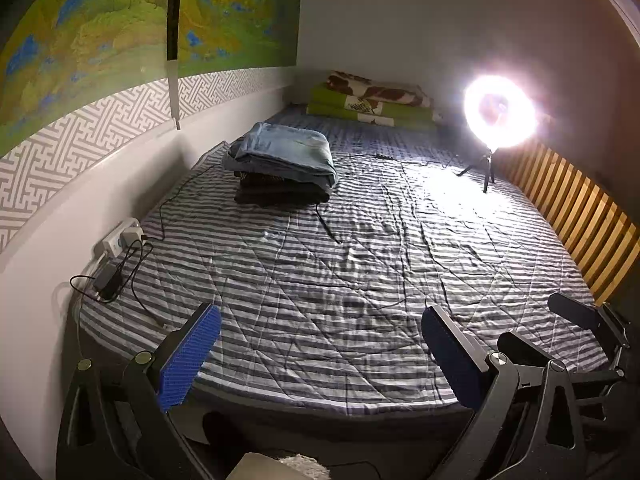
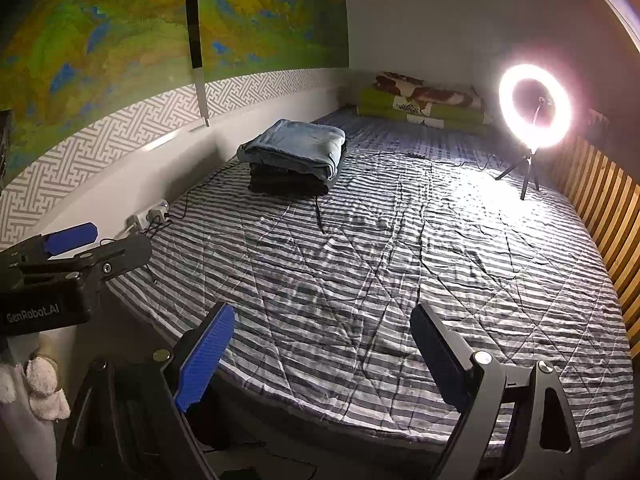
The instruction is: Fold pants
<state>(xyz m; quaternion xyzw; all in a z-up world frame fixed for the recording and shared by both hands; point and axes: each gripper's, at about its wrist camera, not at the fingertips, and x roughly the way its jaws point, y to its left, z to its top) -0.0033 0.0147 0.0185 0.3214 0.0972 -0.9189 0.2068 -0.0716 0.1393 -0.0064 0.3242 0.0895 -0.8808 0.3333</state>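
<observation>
Pants (image 1: 286,152): a pale blue denim pair is seen already folded, laid on top of a small stack of darker folded garments (image 1: 282,192); the neat stacking is judged to keep finished pieces together and out of the working area.
Position of the stack: it is set near the far left corner of the bed (image 1: 360,280), close to the wall-side edge, well apart from both grippers.
Bed surface: a striped grey-and-white quilt is spread over it, wrinkled but bare across the middle and near edge, judged to be left free as folding space.
Left gripper (image 1: 320,354): it is held above the near edge of the bed, jaws spread wide, nothing between the blue pads.
Right gripper (image 2: 322,354): it is held likewise over the near edge, jaws spread wide, nothing gripped; it is also seen beside the left gripper, at the near right corner.
Ring light (image 1: 500,114): it is stood on a small tripod by the far right edge, turned toward the quilt, judged to be there to light the work.
Power strip (image 1: 120,236): it is laid along the left edge against the wall, with cables trailed across the quilt toward the stack.
Folded bedding (image 1: 372,102): green and patterned pieces are piled at the far edge.
</observation>
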